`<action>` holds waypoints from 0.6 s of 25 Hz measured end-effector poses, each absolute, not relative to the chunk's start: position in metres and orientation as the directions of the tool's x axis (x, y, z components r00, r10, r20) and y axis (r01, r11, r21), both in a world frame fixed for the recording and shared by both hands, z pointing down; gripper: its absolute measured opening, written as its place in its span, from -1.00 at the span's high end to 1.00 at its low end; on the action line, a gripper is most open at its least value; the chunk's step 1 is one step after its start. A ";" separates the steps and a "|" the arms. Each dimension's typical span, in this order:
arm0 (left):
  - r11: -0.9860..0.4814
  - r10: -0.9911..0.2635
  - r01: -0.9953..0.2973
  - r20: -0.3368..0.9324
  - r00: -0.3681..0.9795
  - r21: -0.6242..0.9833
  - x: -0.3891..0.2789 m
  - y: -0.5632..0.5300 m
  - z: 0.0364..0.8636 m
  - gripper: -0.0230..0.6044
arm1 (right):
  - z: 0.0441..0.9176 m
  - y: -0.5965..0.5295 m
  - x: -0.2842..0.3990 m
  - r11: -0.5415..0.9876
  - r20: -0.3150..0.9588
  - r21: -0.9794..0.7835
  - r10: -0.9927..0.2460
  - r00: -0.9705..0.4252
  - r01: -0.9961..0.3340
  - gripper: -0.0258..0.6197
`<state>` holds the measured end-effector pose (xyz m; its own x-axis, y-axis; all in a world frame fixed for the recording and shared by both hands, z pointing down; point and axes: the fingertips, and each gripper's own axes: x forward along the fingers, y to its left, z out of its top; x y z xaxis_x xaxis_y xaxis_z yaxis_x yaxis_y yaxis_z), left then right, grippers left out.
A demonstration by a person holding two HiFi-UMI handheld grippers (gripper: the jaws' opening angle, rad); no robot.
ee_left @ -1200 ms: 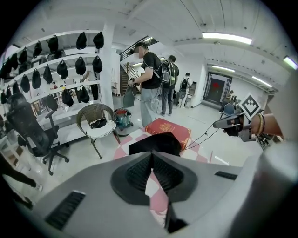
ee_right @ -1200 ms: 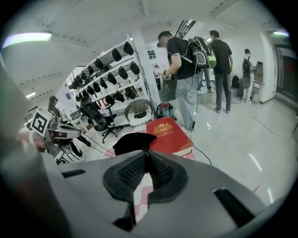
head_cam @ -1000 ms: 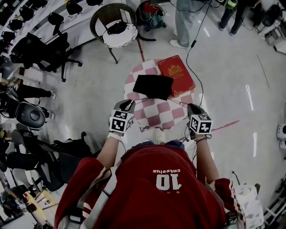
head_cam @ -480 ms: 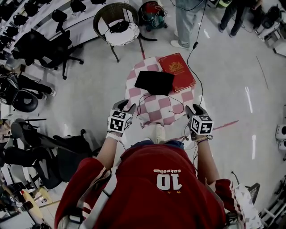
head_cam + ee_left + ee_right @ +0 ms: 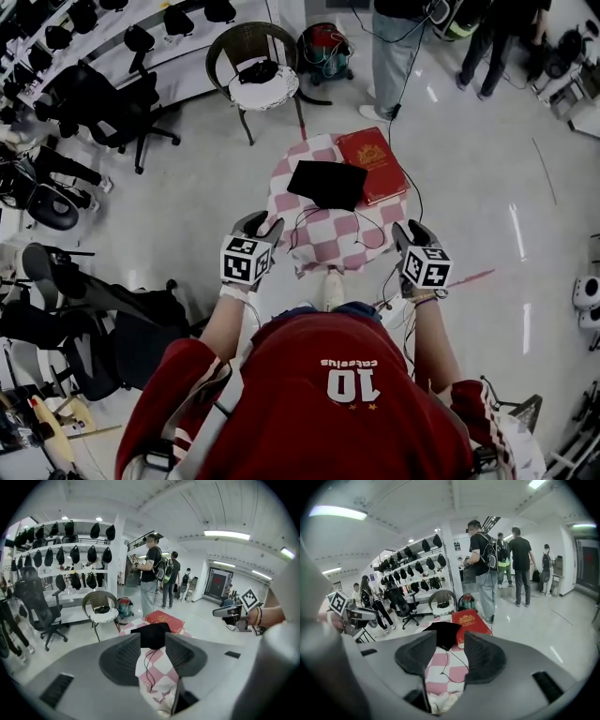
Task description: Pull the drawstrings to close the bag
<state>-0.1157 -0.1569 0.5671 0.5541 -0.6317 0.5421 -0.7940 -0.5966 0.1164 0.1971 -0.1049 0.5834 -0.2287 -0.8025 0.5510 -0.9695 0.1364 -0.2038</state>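
Head view: left claw (image 5: 262, 223) and right claw (image 5: 410, 229) newly open, drawstrings (image 5: 296, 223) now slack.

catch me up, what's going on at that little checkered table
A person stands at a small round table with a pink-and-white checked cloth, holding tongs in each hand. A black drawstring bag lies on the table, partly over a red book. Its drawstrings lie slack in loops on the cloth. The left tongs and right tongs have just opened and are empty, held near the table's near edge. Whether the bag's mouth is fully drawn shut is hard to tell.
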 end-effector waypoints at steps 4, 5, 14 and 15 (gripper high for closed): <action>-0.602 -0.674 -0.790 0.457 0.580 0.115 -0.116 -0.158 0.530 0.39 | 0.551 -0.110 0.189 0.154 0.494 -0.192 -0.838 -0.231 -0.969 0.38; -0.605 -0.682 -0.788 0.437 0.586 0.113 -0.115 -0.158 0.520 0.39 | 0.543 -0.110 0.187 0.160 0.478 -0.189 -0.847 -0.233 -0.969 0.38; -0.644 -0.734 -0.763 0.235 0.638 0.061 -0.100 -0.157 0.417 0.40 | 0.467 -0.105 0.172 0.189 0.337 -0.173 -0.911 -0.238 -0.967 0.38; -0.647 -0.737 -0.761 0.215 0.641 0.054 -0.098 -0.156 0.407 0.40 | 0.459 -0.104 0.171 0.192 0.324 -0.171 -0.915 -0.239 -0.966 0.38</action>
<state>-0.0980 -0.1560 0.4075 0.6413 -0.7367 0.2147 -0.7609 -0.6467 0.0537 0.1706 -0.1036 0.4594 -0.2391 -0.9152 0.3245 -0.9664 0.1919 -0.1711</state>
